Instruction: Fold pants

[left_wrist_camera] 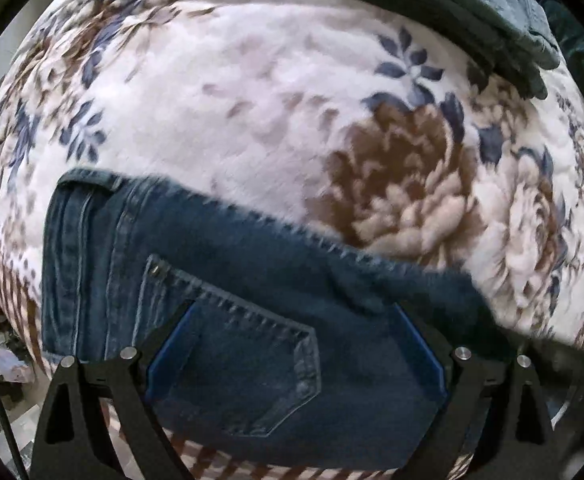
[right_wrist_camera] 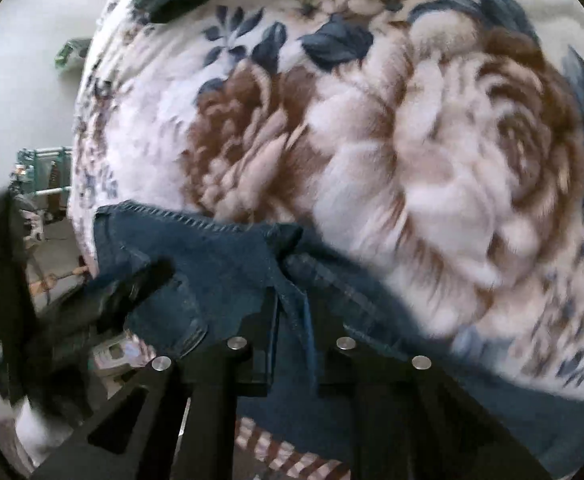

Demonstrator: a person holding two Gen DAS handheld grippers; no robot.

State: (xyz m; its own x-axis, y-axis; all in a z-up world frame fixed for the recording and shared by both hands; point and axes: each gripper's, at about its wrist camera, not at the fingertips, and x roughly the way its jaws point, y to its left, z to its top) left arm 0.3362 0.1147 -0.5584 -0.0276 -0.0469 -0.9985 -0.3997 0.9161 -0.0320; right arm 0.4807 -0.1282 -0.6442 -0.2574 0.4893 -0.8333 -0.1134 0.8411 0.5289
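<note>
Two grippers are working over one pair of blue jeans (left_wrist_camera: 232,320). In the left wrist view, the left gripper (left_wrist_camera: 296,316) is standing wide apart, its blue-lined fingers (left_wrist_camera: 168,344) framing the seat of the jeans without closing on the cloth; one back pocket (left_wrist_camera: 252,360) with a single rivet is lying between them. In the right wrist view, the right gripper (right_wrist_camera: 292,304) is narrowed to a slim gap and is pinching a bunched fold of denim that is running down between its black fingers (right_wrist_camera: 264,320).

The jeans are lying at the near edge of one floral blanket (left_wrist_camera: 252,120), waistband toward the left in the left view, the stitched seam running diagonally across the blanket. In the right view the jeans (right_wrist_camera: 212,256) are spreading left and right from the pinched fold, with the rest trailing off toward the lower right and getting cut off by the lens edge.

Farther out, one stack of folded dark clothing (left_wrist_camera: 472,12) is resting on the blanket's far side; how many pieces are in it is hard to tell. A dark shape (right_wrist_camera: 92,300) at the left of the right view is overlapping the denim, too blurred to name. Both views are smeared by motion, so the blanket's two large brown flowers (right_wrist_camera: 472,152) are reading soft. Beyond the blanket's left edge, some clutter is showing on the floor (right_wrist_camera: 24,92), too small to make out.
</note>
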